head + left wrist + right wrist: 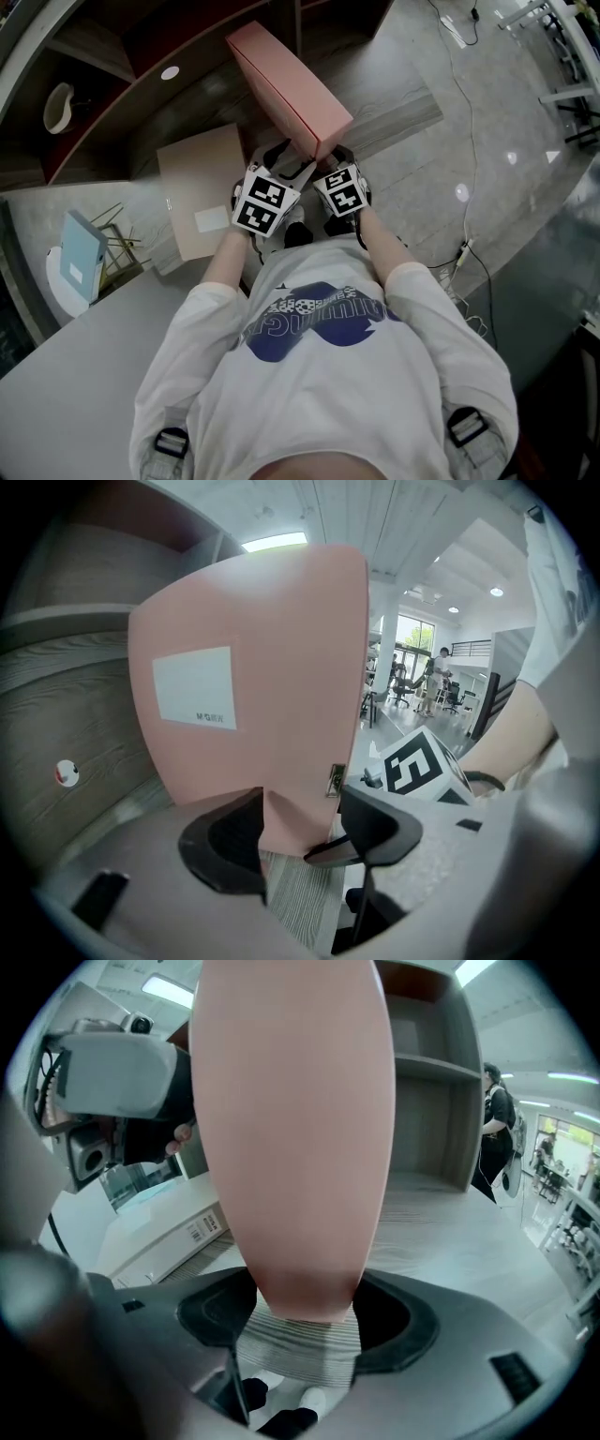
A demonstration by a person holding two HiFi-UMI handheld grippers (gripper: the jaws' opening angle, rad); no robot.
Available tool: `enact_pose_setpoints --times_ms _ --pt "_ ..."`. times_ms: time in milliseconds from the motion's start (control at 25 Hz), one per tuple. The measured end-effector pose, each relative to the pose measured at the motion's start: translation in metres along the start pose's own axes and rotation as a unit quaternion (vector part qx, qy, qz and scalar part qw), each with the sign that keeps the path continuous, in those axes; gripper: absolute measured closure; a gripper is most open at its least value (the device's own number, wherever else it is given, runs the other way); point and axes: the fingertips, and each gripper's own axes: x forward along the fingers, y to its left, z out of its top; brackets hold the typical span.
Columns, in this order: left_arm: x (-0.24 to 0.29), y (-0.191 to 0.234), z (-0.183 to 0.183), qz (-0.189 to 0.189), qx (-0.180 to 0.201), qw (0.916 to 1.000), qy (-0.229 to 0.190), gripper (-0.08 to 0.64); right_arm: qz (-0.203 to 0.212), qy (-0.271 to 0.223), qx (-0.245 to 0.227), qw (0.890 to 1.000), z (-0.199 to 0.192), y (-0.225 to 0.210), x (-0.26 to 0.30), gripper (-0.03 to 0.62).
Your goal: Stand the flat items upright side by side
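Note:
A tall pink box (286, 80) stands on its narrow edge on the wood-grain shelf board (398, 108); a white label (194, 688) is on its broad side. Both grippers are at its near end. My left gripper (300, 832) straddles the box's lower corner, with a slim gap at the right jaw, so it stands open. My right gripper (305, 1312) has the box's narrow end (295, 1147) filling the space between its pads and is shut on it. A beige flat box (202, 192) lies flat on the shelf to the left of the pink one.
A light blue box (80, 253) leans on a white round stand at the far left, beside a wire rack. Dark shelf compartments rise behind the board. Cables run over the shiny floor (469, 187) on the right. A person stands far off in the room (497, 1119).

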Motion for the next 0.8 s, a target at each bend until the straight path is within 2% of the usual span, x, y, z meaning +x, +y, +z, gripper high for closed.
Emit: enact_pose_setpoints --times_ms 320,520,680,800 --pt "0.002 -0.001 -0.013 0.0 -0.005 0.9999 0.014 0.31 0.07 -0.002 -0.037 0.997 0.001 0.01 -0.013 0.261" --pt "0.002 0.002 -0.019 0.002 -0.002 0.9999 0.014 0.31 0.12 0.008 -0.065 0.991 0.003 0.014 -0.026 0.259" --pt "0.002 0.006 -0.019 0.004 0.0 0.9999 0.015 0.31 0.135 0.017 -0.091 0.987 0.007 0.011 -0.035 0.264" --pt "0.001 0.01 -0.02 0.006 0.002 0.9998 0.02 0.31 0.133 0.015 -0.101 0.986 0.011 0.01 -0.037 0.297"
